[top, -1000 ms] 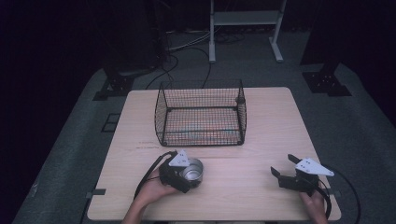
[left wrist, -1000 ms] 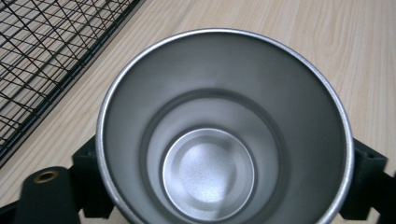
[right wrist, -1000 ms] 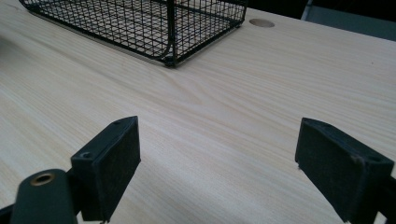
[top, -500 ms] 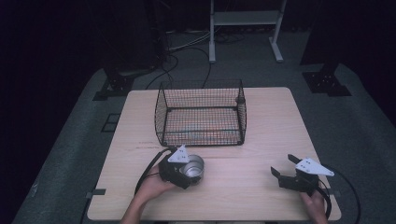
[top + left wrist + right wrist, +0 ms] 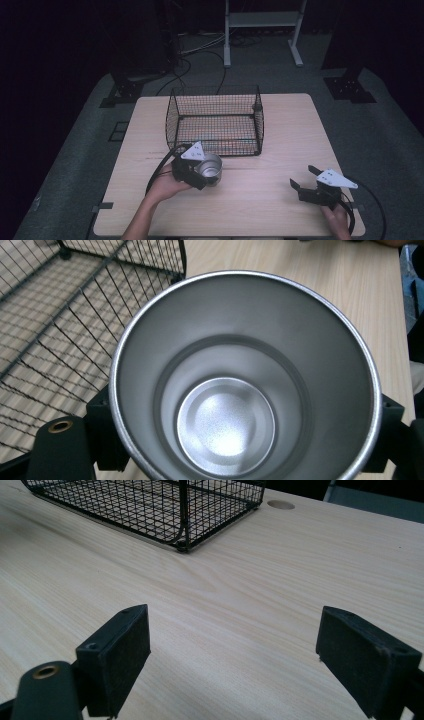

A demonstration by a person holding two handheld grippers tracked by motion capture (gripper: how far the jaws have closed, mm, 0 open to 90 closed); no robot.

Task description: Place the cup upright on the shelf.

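A steel cup (image 5: 209, 168) is clamped in the left tool (image 5: 197, 172) just in front of the wire basket (image 5: 215, 122), its pads pressed against the cup's outer wall. Compared with a second earlier, the cup is seen lifted slightly off the desk (image 5: 260, 200) and nearer the basket's open front, the jaws having just been closing on it. The grip appears secured, and a transfer into the basket is judged to be under way. At right, the right tool (image 5: 305, 186) is held low over the desk, jaws spread wide, nothing between them.
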